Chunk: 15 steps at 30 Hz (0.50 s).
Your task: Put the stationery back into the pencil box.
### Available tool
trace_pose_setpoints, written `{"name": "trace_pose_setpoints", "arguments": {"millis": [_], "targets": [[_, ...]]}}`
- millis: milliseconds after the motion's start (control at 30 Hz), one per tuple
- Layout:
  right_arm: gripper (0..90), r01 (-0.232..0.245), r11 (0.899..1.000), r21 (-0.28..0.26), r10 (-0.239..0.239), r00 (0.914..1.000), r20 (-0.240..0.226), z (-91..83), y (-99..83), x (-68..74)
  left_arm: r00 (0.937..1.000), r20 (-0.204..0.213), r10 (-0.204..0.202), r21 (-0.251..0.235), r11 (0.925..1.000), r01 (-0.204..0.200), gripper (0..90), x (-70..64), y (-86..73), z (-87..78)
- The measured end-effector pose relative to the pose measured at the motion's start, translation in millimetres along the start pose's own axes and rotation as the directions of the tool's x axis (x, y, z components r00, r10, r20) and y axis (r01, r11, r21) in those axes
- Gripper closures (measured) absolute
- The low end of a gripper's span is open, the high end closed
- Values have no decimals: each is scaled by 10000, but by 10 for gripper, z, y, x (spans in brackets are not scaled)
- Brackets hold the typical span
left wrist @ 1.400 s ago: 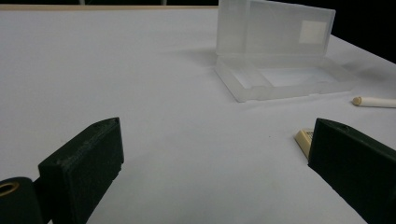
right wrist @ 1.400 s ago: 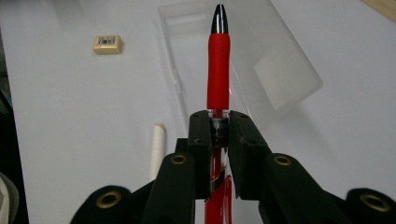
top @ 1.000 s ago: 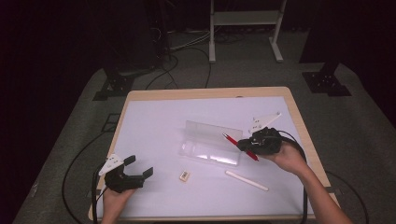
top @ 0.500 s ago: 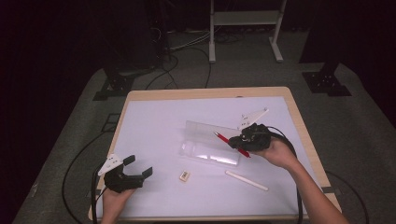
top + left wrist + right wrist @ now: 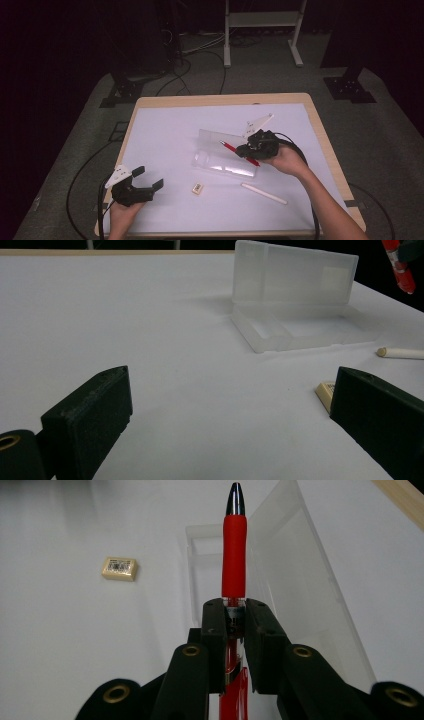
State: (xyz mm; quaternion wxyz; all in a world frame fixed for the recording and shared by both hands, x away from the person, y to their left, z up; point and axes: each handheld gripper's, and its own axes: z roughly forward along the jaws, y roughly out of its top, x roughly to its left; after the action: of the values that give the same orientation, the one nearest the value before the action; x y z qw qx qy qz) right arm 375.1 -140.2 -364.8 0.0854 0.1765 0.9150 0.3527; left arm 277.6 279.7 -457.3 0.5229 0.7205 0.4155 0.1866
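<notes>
White sheet (image 5: 165, 145) over wooden table (image 5: 320, 125), dark floor around.

Left gripper (image 5: 142, 182): near left corner, held just over the sheet, jaws spread wide, nothing between them.

Eraser (image 5: 197, 188): small, cream, labelled, flat on sheet right of left gripper, near side of case; seen also in right gripper view (image 5: 119, 568).

Clear plastic case (image 5: 225, 155): mid-table, open, lid standing up on far side, tray flat on sheet.

Red pen (image 5: 237, 151): clamped by its barrel in right gripper (image 5: 248, 149), dark tip pointing left and far, over open tray of case, not touching it as far as can be told.

White stick (image 5: 264, 193): flat on sheet, near right, apart from case.
</notes>
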Motion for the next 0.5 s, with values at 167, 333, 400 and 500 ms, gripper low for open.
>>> {"name": "trace_pose_setpoints", "arguments": {"millis": [167,333,400,500], "targets": [[787,-73,9999,141,72,10000,50,73,-6,-39,10000,-14,-28,-22,10000,28,28,2,1,-1],[788,-63,9997,234,62,10000,13,146,4,-66,10000,5,-5,18,10000,5,28,-1,1,4],[788,-84,9994,324,84,10000,-7,179,2,-77,10000,1,-5,6,10000,5,28,0,2,2],[787,-61,9993,359,61,10000,8,219,1,-91,10000,-1,-35,-24,10000,35,28,2,1,2]]}}
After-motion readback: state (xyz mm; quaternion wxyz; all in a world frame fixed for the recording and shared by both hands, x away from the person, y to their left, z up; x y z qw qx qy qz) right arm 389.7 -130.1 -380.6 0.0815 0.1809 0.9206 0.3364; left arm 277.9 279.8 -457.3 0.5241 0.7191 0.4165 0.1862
